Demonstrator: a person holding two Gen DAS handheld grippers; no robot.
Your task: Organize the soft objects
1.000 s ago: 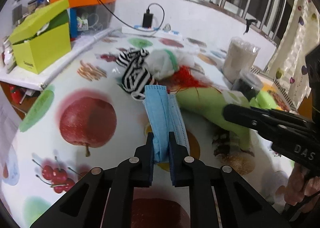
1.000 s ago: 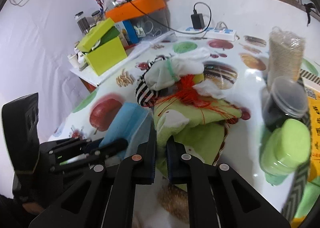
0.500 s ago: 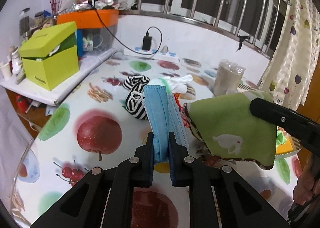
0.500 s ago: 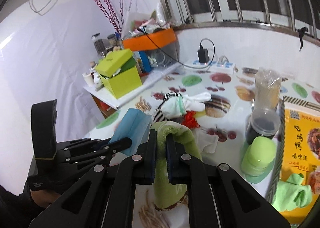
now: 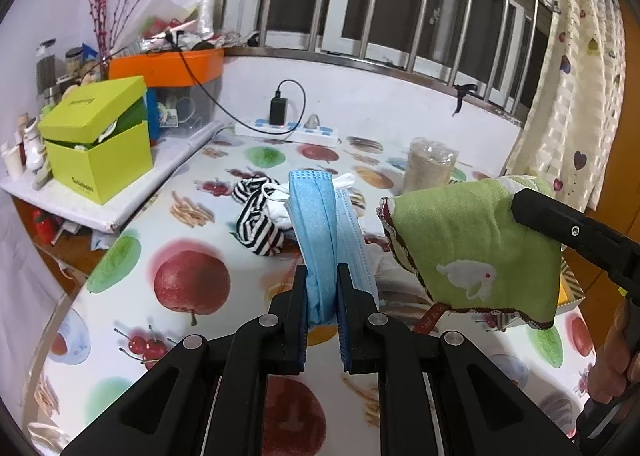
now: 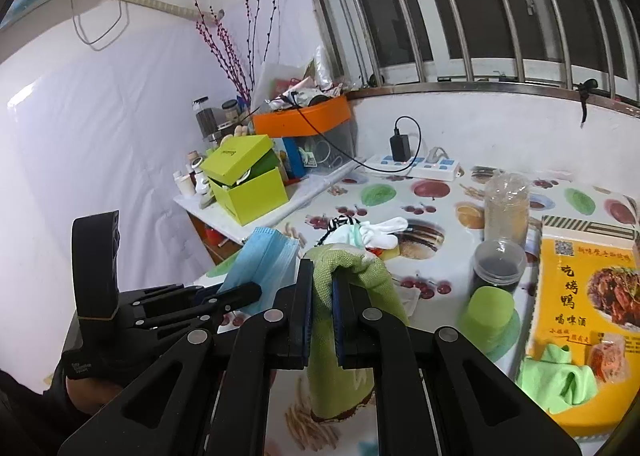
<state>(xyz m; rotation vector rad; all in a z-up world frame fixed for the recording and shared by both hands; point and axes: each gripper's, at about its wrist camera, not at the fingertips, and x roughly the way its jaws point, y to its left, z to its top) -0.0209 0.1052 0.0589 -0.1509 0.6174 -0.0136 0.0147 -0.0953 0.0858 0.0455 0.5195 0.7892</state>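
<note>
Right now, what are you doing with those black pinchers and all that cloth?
A person holds a gripper in each hand. The left gripper is shut on a blue mask, and the right gripper is shut on a green cloth, both held up above the table. A striped sock and white socks lie in a pile on the table.

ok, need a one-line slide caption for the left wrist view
Left tongs grip a folded blue face mask while right tongs lift a green rabbit-print cloth above the fruit-print table.

Jars [image 6: 505, 212] block right; near tablecloth [image 5: 132, 308] prob. free.
</note>
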